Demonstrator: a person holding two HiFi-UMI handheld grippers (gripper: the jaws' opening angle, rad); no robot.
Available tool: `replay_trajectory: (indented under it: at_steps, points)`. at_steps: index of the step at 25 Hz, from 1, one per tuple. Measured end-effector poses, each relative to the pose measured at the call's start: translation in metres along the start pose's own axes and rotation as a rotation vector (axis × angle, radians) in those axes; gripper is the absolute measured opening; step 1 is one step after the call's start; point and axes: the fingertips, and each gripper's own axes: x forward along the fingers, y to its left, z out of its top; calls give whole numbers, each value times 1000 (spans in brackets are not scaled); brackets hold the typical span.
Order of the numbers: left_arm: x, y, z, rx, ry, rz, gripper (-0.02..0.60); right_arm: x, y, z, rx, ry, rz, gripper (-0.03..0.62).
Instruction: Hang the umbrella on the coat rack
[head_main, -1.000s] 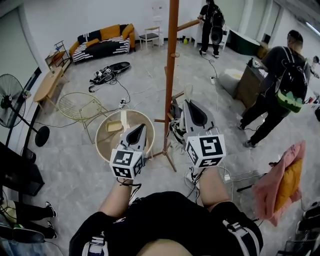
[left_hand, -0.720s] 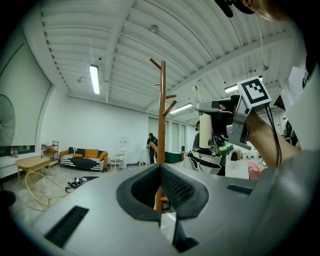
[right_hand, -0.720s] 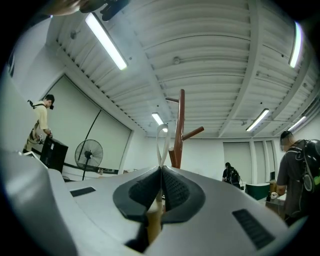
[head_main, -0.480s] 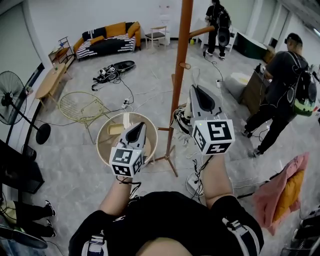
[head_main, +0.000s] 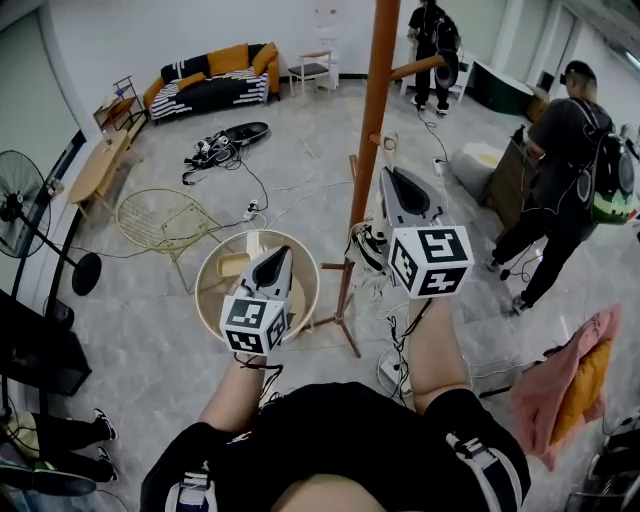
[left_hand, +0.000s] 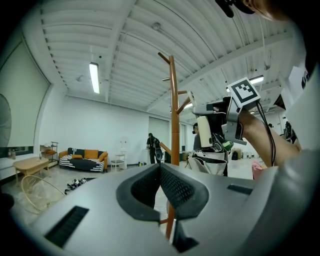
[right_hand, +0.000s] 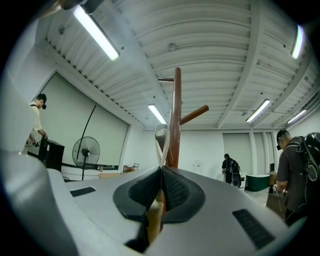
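The wooden coat rack stands just ahead, with short pegs on its pole. My right gripper is shut on the umbrella's cream handle. The handle's white strap loop stands up from the jaws right beside the pole, close to a peg. What looks like the folded dark-and-white umbrella body hangs under that gripper. My left gripper is lower and left of the pole, shut with nothing in it. It looks at the rack and the right gripper.
Below my left gripper is a round wooden-rimmed table. A wire chair and a fan are at the left. Cables and a power strip lie by the rack's feet. Two people stand at the right; pink cloth is near.
Both grippers have moved forward toward the rack. The right one has risen with the umbrella, bringing its strap loop close to the pole and peg.
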Motion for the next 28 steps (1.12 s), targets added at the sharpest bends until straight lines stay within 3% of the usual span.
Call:
replay_trajectory:
  at_steps: [9, 17, 19, 21, 22, 25, 28]
  points:
    - [7, 15, -8, -14, 10, 1, 17, 20, -6, -34, 32, 93, -24, 18]
    - [10, 14, -15, -16, 16, 0, 17, 23, -8, -46, -17, 71, -34, 29]
    - [12, 11, -17, -15, 19, -2, 17, 19, -7, -45, -38, 47, -26, 54]
    - [14, 11, -19, -14, 21, -8, 17, 17, -4, -42, -49, 16, -11, 172]
    - [14, 13, -20, -14, 22, -11, 17, 16, -1, -40, -47, 0, -9, 196]
    - [12, 16, -21, -17, 24, -27, 17, 4, 5, -33, -24, -62, -39, 193]
    - [10, 13, -25, -17, 27, -47, 17, -20, 3, -34, 11, -127, -104, 123]
